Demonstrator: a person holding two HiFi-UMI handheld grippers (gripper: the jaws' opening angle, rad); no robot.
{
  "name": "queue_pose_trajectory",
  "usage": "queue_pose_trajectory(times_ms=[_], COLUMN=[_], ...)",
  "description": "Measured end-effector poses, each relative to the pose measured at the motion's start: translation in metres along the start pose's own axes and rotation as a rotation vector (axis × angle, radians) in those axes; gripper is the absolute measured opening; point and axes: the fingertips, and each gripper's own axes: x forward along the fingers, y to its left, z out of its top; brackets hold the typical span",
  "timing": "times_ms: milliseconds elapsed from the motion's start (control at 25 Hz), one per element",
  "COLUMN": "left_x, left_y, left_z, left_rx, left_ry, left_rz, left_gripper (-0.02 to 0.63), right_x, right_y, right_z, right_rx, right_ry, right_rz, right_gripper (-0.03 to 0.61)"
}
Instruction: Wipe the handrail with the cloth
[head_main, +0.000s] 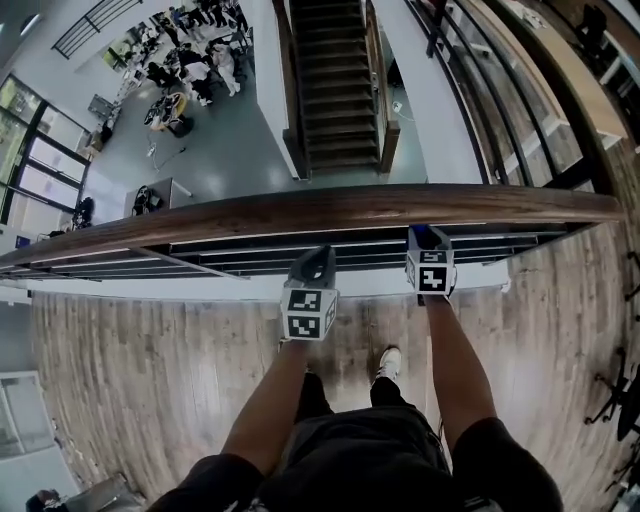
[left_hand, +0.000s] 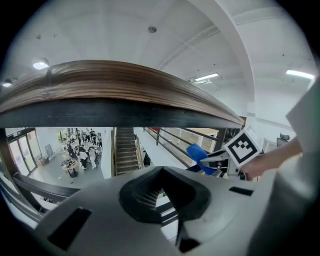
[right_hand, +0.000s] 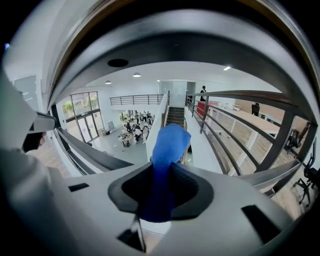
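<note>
The wooden handrail (head_main: 330, 208) runs across the head view in front of me. Both grippers sit just below and short of it. My right gripper (head_main: 428, 238) is shut on a blue cloth (head_main: 424, 234), whose end sticks up past the jaws toward the rail's underside. In the right gripper view the cloth (right_hand: 170, 142) rises out of my right gripper (right_hand: 167, 172), with the handrail's dark underside (right_hand: 175, 45) arching close overhead. My left gripper (head_main: 312, 268) is to the right one's left, shut with nothing in it. From my left gripper (left_hand: 161, 177) the handrail (left_hand: 115, 80) shows above, and the cloth (left_hand: 197, 154) to the right.
Dark railing bars (head_main: 300, 255) run under the handrail. Beyond it is a drop to a lower hall with a staircase (head_main: 340, 90) and people at tables (head_main: 190, 60). I stand on a wooden floor (head_main: 150, 370). An office chair (head_main: 620, 395) is at the far right.
</note>
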Motion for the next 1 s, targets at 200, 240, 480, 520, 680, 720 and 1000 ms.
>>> queue_pose_trajectory(times_ms=[200,240,480,520,680,720,1000], left_x=[0.024,0.032,0.074,0.080,0.105,0.111,0.137], left_y=[-0.046,-0.060,-0.139,-0.151,-0.195,-0.203,-0.281], left_z=[0.008,0.008,0.013,0.014,0.019,0.020,0.015], left_rx=[0.019,0.023,0.097,0.097,0.103,0.105,0.136], left_ry=[0.013,0.017,0.035,0.037,0.041,0.043,0.079], left_rz=[-0.046,-0.055,-0.143,-0.155,-0.193,-0.198,-0.287], left_gripper=[0.005,0.005,0.005,0.005,0.005,0.005,0.005], right_x=[-0.012,-0.013,-0.028,-0.031,-0.042,-0.042,-0.057], right_y=[-0.034,-0.048,-0.135,-0.152,-0.214,-0.225,-0.301], right_z=[0.002,-0.002,-0.019,-0.023,-0.040,-0.042,-0.060], right_rx=[-0.041,-0.041,0.019,0.028,0.071,0.084,0.076], right_ry=[-0.001,0.006,0.002,0.003,0.004,0.004,0.029], right_rz=[-0.043,-0.048,-0.111,-0.125,-0.172,-0.176,-0.226], right_gripper=[0.106,0.106,0.106,0.104,0.104,0.106,0.104])
